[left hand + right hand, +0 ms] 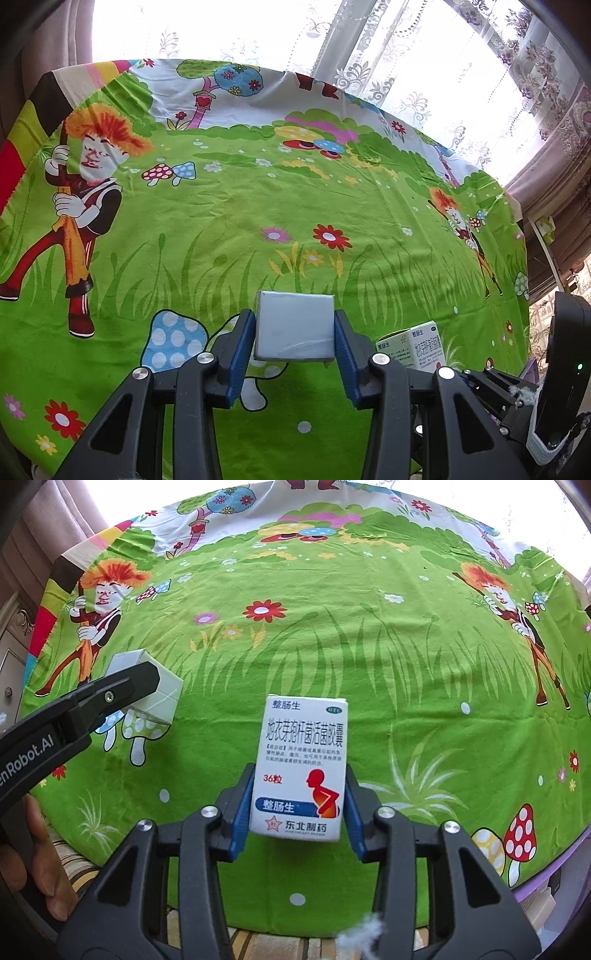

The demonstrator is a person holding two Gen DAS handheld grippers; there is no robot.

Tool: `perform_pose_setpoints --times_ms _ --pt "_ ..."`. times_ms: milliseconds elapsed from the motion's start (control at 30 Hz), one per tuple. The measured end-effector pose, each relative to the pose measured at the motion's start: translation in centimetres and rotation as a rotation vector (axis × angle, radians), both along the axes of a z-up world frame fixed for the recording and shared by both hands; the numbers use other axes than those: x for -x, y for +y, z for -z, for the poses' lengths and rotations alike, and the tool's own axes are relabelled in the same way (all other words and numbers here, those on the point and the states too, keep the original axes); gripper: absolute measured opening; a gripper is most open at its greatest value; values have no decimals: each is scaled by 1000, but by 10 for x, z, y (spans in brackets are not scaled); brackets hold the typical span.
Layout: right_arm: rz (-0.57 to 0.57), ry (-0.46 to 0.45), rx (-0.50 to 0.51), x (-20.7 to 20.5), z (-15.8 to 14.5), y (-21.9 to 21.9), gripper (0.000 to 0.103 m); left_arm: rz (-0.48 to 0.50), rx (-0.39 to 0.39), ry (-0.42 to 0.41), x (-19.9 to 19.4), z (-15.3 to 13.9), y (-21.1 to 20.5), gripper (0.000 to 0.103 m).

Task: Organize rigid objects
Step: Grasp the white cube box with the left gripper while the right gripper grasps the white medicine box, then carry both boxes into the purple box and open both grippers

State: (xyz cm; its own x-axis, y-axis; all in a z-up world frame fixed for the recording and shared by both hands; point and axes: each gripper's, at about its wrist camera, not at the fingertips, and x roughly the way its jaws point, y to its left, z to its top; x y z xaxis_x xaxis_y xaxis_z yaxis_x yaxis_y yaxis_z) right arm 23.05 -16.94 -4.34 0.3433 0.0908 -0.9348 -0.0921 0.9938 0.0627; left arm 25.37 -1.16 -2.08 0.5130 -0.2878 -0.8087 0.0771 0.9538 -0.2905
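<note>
Medicine box (301, 768) clamped in right hand-held gripper (299, 794)

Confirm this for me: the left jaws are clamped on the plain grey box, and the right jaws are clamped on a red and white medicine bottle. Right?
Not quite. The left gripper does clamp the plain grey box, but the right gripper holds a white medicine box with a red figure, not a bottle. The right wrist view shows its flat printed carton face between the jaws.
</note>
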Motion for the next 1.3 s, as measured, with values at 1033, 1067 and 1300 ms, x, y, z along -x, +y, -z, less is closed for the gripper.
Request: perform_pose_setpoints --times_ms 1033,1067,1300 --pt "282 -118 59 152 -63 -183 44 382 71 -77 105 -56 -138 43" --pt "297 -118 65 161 -64 -192 44 408 73 -77 112 -57 -147 43" --pt "399 -113 88 221 -68 -248 44 590 78 -53 164 -64 -212 43"
